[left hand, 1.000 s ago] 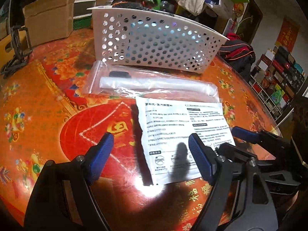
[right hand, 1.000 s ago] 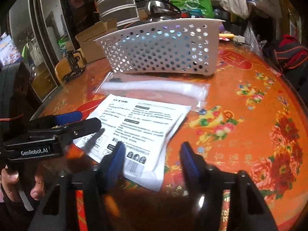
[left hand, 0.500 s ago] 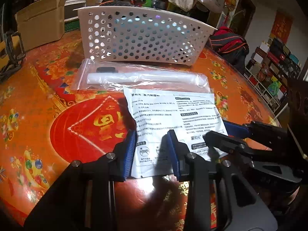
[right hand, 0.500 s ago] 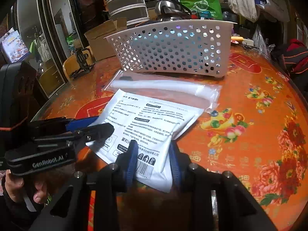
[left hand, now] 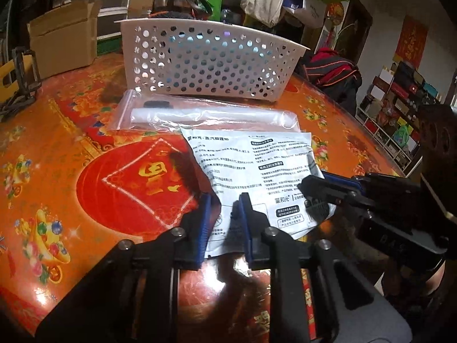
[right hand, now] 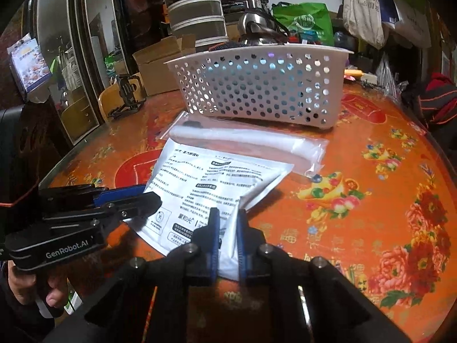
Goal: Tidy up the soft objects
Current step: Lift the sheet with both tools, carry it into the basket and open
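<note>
Both cameras sit low and close over the round red table (left hand: 71,148), each looking forward and downward along its own gripper's fingers. The left wrist view faces the white perforated basket (left hand: 205,63) from the printed white pouch's (left hand: 257,171) left corner; the right wrist view faces it from the right corner. Both share pouch, clear bag (right hand: 251,140) and basket, and each catches the other gripper at its edge.

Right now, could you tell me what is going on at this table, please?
A person holds two grippers. The left gripper and right gripper have just closed on the near corners of the white printed foil pouch. A clear plastic bag lies behind it, before the white perforated plastic basket.
</note>
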The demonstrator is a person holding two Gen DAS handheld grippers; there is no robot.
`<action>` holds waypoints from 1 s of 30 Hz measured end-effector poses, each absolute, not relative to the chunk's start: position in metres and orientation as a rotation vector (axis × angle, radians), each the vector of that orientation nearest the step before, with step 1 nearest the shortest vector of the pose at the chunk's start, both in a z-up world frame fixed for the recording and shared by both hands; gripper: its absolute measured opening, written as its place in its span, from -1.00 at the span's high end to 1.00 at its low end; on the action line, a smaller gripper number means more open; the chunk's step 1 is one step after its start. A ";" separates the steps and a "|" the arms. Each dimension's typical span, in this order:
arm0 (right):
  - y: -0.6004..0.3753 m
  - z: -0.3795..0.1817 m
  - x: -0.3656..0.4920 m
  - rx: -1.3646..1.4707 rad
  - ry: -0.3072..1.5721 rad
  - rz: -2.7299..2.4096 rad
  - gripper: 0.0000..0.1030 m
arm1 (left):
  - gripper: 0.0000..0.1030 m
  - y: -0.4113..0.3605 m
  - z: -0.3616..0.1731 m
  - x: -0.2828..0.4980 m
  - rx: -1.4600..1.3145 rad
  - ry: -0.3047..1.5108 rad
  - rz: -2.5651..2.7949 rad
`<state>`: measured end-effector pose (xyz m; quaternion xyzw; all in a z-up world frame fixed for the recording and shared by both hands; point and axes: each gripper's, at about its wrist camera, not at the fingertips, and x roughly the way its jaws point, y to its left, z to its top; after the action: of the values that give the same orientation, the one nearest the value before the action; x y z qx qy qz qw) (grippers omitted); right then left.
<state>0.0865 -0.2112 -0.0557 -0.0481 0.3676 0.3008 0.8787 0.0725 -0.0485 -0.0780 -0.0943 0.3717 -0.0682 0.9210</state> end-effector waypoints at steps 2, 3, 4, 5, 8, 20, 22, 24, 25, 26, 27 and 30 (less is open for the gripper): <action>-0.211 -0.053 0.084 -0.107 0.752 0.631 0.85 | 0.79 -0.050 -0.077 0.069 -0.172 0.748 -0.124; -0.211 -0.052 0.082 -0.104 0.745 0.635 0.87 | 0.85 -0.050 -0.076 0.067 -0.166 0.742 -0.119; -0.212 -0.051 0.081 -0.103 0.739 0.638 0.88 | 0.88 -0.051 -0.076 0.065 -0.163 0.734 -0.114; -0.212 -0.049 0.079 -0.104 0.733 0.643 0.89 | 0.91 -0.050 -0.074 0.062 -0.160 0.721 -0.108; -0.210 -0.046 0.074 -0.116 0.714 0.644 0.91 | 0.97 -0.050 -0.072 0.059 -0.142 0.707 -0.105; -0.211 -0.052 0.077 -0.104 0.737 0.650 0.96 | 0.95 -0.048 -0.071 0.054 -0.152 0.699 -0.125; -0.213 -0.054 0.079 -0.097 0.744 0.647 0.96 | 0.58 -0.046 -0.069 0.055 -0.148 0.700 -0.115; -0.215 -0.056 0.080 -0.087 0.750 0.651 0.96 | -0.11 -0.045 -0.069 0.057 -0.137 0.708 -0.085; -0.216 -0.056 0.080 -0.085 0.751 0.653 0.96 | -0.13 -0.044 -0.069 0.058 -0.137 0.707 -0.070; -0.215 -0.056 0.080 -0.091 0.754 0.653 0.96 | -0.14 -0.044 -0.069 0.059 -0.135 0.708 -0.064; -0.216 -0.056 0.081 -0.093 0.760 0.654 0.95 | -0.19 -0.044 -0.069 0.060 -0.135 0.711 -0.067; -0.217 -0.057 0.082 -0.094 0.776 0.660 0.94 | -0.19 -0.045 -0.075 0.073 -0.157 0.781 -0.092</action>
<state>0.0823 -0.2167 -0.0572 -0.0451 0.3715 0.3158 0.8719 0.0733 -0.0452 -0.0750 -0.0762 0.3801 -0.0448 0.9207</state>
